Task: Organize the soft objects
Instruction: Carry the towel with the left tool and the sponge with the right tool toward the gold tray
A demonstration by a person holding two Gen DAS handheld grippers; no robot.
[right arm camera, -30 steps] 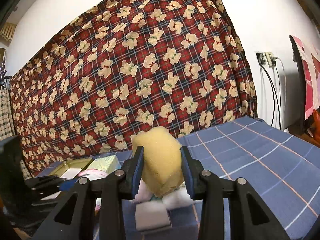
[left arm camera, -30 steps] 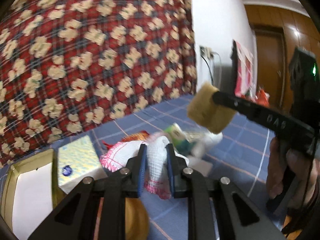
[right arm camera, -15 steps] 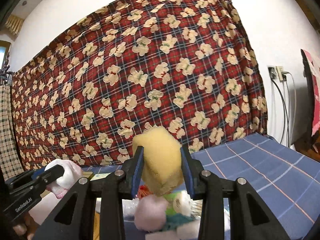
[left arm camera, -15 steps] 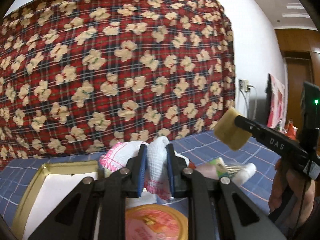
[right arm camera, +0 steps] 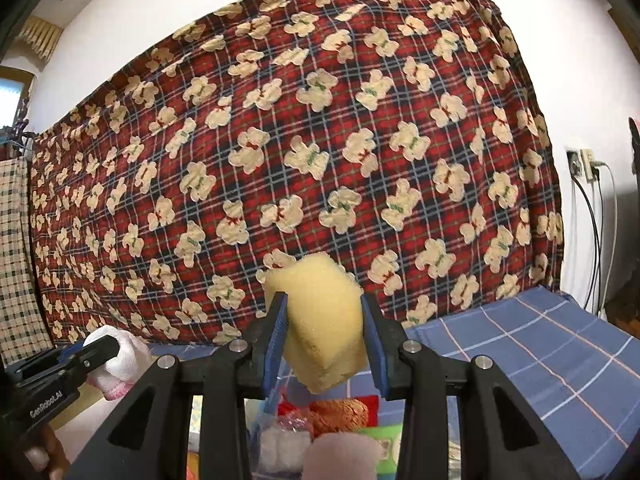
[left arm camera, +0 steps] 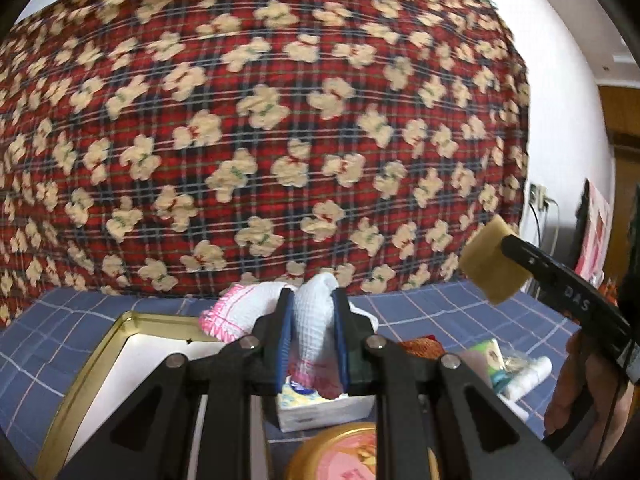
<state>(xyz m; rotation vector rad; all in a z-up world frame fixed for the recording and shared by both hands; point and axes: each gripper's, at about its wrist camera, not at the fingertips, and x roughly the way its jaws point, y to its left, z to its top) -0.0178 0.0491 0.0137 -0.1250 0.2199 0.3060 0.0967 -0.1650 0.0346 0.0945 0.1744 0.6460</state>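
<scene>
A white waffle-weave cloth with pink trim [left arm camera: 314, 320] is pinched between the fingers of the left gripper [left arm camera: 313, 344], low in the centre of the left wrist frame, above a gold-rimmed metal tray [left arm camera: 102, 354] on the blue checked table [left arm camera: 440, 312]. A yellow foam sponge block [right arm camera: 322, 320] is squeezed between the fingers of the right gripper [right arm camera: 324, 344], lifted before the red plaid bear-print blanket [right arm camera: 320, 140]. An orange knitted item [right arm camera: 340, 414] is seen at lower centre.
</scene>
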